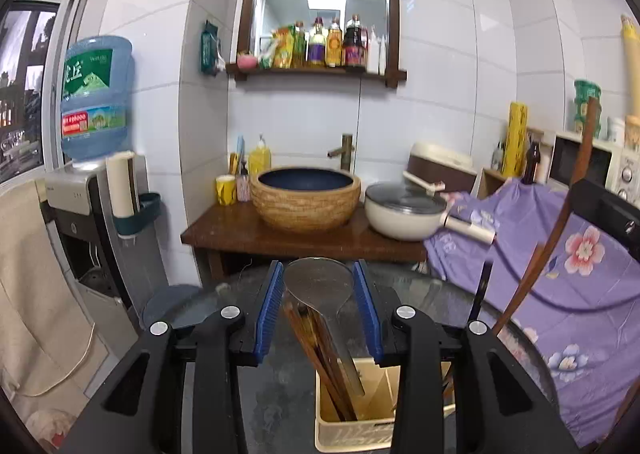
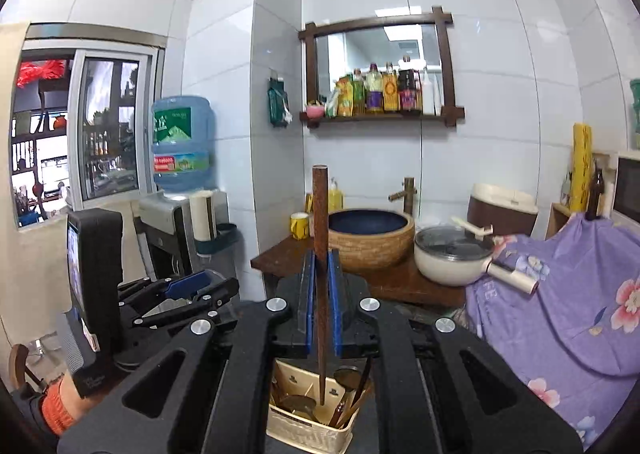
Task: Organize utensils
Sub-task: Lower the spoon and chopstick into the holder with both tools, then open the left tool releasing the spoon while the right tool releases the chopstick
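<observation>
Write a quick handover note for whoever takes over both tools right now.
Left tool: closed on a metal spoon, bowl end up, handle running down toward the cream utensil box.
Right tool: shut on a brown wooden stick, held upright over the same box.
Done: chopsticks and spoons already stand in the box.
Left: place the spoon and stick, then check for any stray utensils.

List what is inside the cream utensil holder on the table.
The cream utensil holder has dividers. Brown chopsticks, a metal spoon and dark ladle-like utensils stand in it. The gripper bodies cover its outer compartments and floor.
</observation>
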